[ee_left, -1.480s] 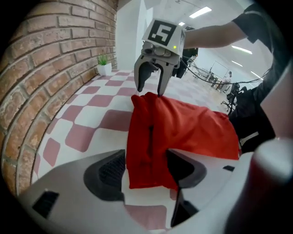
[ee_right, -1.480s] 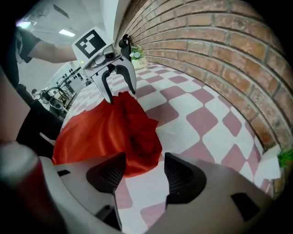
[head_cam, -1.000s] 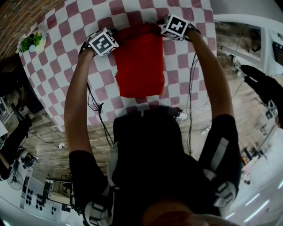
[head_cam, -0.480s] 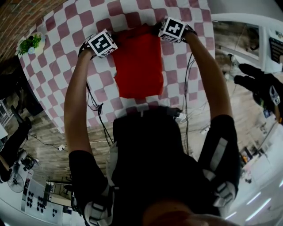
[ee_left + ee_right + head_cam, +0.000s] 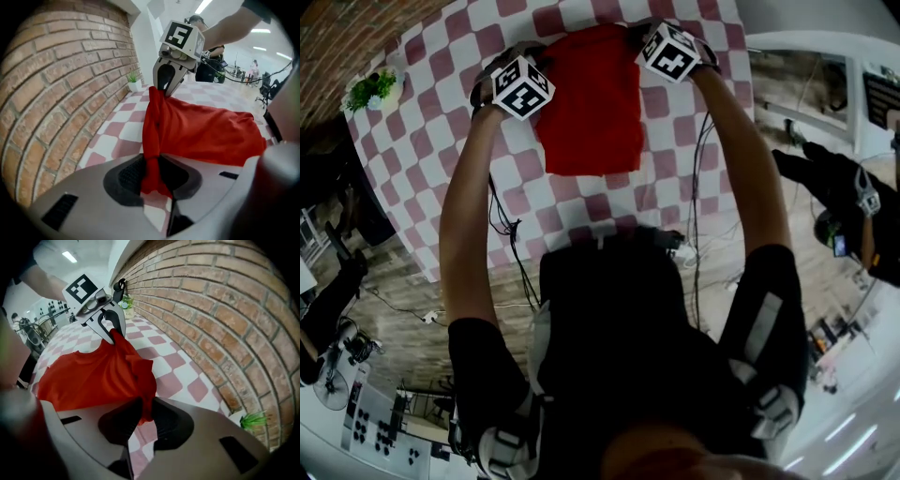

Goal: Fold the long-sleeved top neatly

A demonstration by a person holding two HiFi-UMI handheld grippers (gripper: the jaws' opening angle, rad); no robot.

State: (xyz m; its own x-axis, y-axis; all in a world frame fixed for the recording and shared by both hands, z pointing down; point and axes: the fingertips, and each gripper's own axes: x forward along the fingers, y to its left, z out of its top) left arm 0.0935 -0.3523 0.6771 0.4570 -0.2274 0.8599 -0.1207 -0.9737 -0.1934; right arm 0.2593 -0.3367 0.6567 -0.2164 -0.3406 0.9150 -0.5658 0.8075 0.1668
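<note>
Checked pink-and-white cloth covers the table (image 5: 441, 159), and on it lies the red top (image 5: 591, 112), already narrowed to a rectangle with no sleeve showing, so the side folds look done. Its far edge hangs clear of the table: the left gripper (image 5: 152, 174) and right gripper (image 5: 140, 414) have just been closing and each pinches 1 far corner. Probably 1 fold remains, far edge to near hem, then smoothing. By the brick wall (image 5: 56, 84), 1 small white pot (image 5: 135, 86) holds a green plant (image 5: 132, 77)
</note>
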